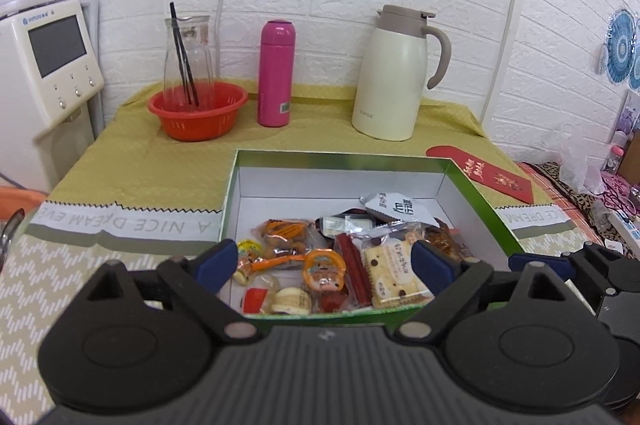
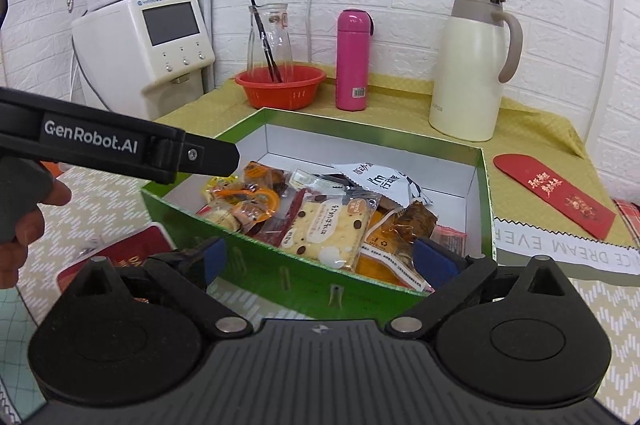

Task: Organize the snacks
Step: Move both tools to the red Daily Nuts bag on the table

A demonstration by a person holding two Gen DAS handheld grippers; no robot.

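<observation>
My left fingers point(image 1: 326, 261) are spread wide and hold nothing; they hang above the near end of the green box point(image 1: 476, 185), one blue pad on either side of the snack pile. My right fingers point(image 2: 320, 257) are spread just as wide and are empty too, set over the box's near wall, with one pad outside the box and the other above its contents.

The snacks point(image 1: 320, 265) all lie inside the box, heaped at its near end, while the far end shows bare white floor. In the heap I can see a cracker packet point(image 1: 396, 273) with dark dots, a red stick packet point(image 1: 354, 269) touching its side, an orange ring-shaped sweet point(image 1: 324, 265), and a white torn wrapper point(image 1: 394, 207) lying toward the far side of the pile.

Behind the box on the bench point(image 1: 120, 161), which is covered by a yellow-green cloth, stand a red basket point(image 1: 198, 109) with a glass jug point(image 1: 188, 53) in it, a pink bottle point(image 1: 276, 73) and a cream kettle point(image 1: 396, 77). A red envelope point(image 1: 484, 173) lies just beside the box's far corner. In the right wrist view a red booklet point(image 2: 136, 253) lies near the box's near corner, partly hidden.
</observation>
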